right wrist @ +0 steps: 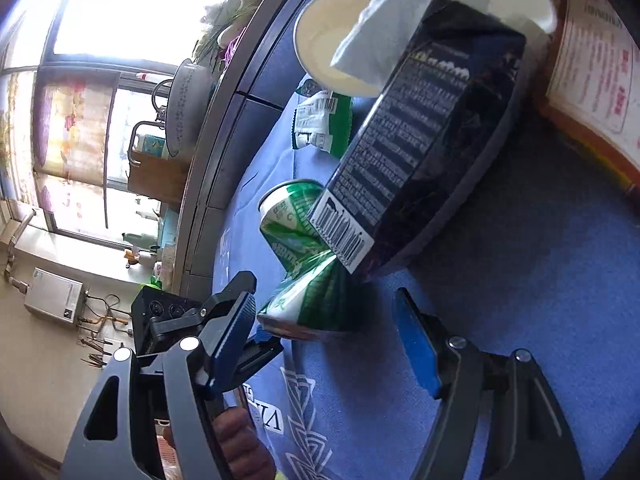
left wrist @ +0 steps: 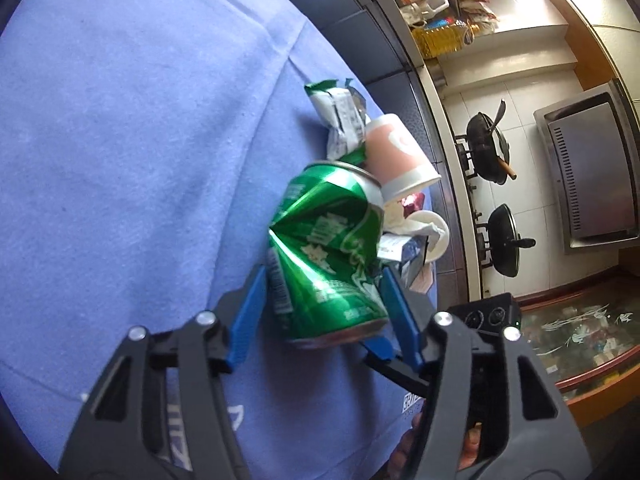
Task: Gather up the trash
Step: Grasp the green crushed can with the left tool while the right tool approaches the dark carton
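A white paper bowl (right wrist: pixel 332 56) on its side holds only crumpled tissue (right wrist: pixel 384 28). The crushed green can (left wrist: pixel 328 252) lies on the blue tablecloth (left wrist: pixel 140 140), its long axis pointing away, clamped between the left gripper's (left wrist: pixel 324 316) pads. The right gripper (right wrist: pixel 324 340) stands apart, empty, with a dark carton (right wrist: pixel 420 152), snack wrapper (left wrist: pixel 340 120) and pink paper cup (left wrist: pixel 396 156) crowding just beyond.

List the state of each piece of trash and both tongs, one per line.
Green can: crushed, on its side, between the left tongs' pads.
Left tongs: closed on the can.
Right tongs: open, empty.
Dark carton: tilted, leaning over the can.
Paper cup: tipped over.
Green wrapper: torn, crumpled.
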Available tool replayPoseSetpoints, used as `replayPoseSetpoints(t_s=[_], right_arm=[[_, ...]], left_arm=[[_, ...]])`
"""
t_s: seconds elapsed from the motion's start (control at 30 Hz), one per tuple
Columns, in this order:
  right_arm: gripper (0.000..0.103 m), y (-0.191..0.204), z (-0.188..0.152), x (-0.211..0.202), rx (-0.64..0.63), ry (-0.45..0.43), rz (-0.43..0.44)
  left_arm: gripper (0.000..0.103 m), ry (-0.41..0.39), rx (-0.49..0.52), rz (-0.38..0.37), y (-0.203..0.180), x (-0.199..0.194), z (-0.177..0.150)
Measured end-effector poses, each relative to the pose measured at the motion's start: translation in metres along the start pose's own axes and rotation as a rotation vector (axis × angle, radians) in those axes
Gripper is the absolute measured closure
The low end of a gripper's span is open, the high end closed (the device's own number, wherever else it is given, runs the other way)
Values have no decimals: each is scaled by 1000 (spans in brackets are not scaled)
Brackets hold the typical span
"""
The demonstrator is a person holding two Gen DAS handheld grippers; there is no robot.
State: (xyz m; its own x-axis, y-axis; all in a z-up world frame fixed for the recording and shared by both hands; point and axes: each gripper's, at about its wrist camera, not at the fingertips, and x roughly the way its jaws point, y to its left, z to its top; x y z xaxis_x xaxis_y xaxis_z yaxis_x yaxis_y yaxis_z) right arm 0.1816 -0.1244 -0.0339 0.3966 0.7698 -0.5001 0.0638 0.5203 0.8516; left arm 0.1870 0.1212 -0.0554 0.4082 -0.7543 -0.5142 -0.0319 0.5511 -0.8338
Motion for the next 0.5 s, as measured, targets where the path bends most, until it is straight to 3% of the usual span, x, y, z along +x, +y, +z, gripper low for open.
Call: replayPoseSetpoints(t_s=[0.23, 0.37, 0.5], right_arm=[[46, -8, 5, -6, 13, -12, 28], [49, -13, 5, 1, 62, 41, 72], [49, -15, -1, -4, 63, 50, 80]], left_arm=[[51, 13, -18, -21, -5, 16, -4], [48, -11, -16, 16, -8, 21, 1], [61, -34, -2, 46, -11, 25, -1]])
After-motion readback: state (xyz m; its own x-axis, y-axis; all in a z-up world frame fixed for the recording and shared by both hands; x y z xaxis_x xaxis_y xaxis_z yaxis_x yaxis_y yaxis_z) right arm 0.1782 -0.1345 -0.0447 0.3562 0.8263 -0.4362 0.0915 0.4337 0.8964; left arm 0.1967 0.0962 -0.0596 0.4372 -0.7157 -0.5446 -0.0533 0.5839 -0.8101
